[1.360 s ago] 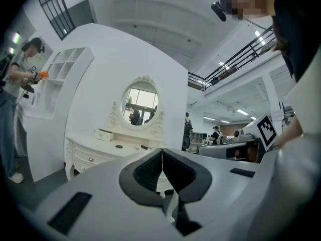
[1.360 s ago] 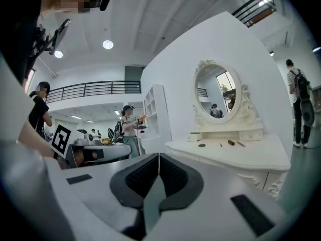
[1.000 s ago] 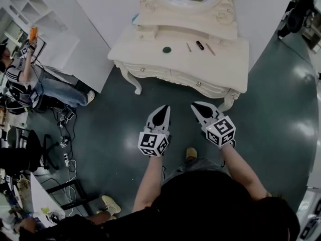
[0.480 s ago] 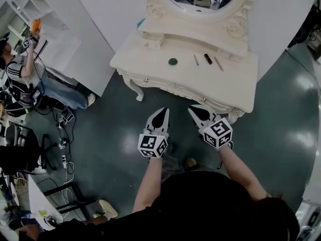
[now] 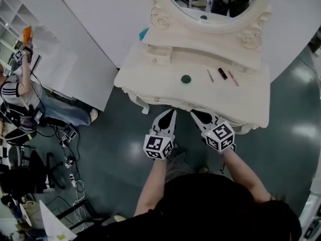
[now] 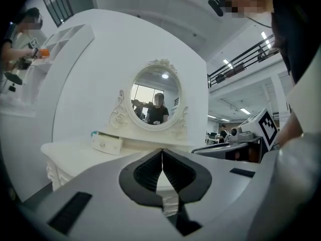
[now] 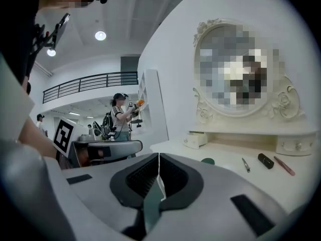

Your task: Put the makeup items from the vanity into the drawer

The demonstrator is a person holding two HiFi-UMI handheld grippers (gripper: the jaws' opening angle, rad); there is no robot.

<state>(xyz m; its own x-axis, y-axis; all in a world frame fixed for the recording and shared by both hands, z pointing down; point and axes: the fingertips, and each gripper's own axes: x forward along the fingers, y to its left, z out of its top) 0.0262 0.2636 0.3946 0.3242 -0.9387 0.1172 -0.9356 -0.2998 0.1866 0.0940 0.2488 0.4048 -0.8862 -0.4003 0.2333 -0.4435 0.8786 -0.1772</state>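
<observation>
Left tongs [image 5: 172, 112] and right tongs [image 5: 192, 112], both pressed together and empty, hover side by side at the tabletop [image 5: 145, 77] front edge. On it, beyond them: green disc [image 5: 186, 79], thin stick [image 5: 210, 75], dark tube [image 5: 222, 73], pink stick [image 5: 233, 78].

A cream, carved vanity [image 5: 145, 77] with an oval mirror [image 5: 210, 4] stood against a white wall [image 5: 95, 19]. In front of the vanity spread a glossy dark green floor [image 5: 115, 134] with pale patches of glare. Left of the vanity rose white open shelving [image 5: 17, 9]. Farther left, a railed balcony [image 7: 90, 79] ran beneath round ceiling lamps [image 7: 100, 35].
</observation>
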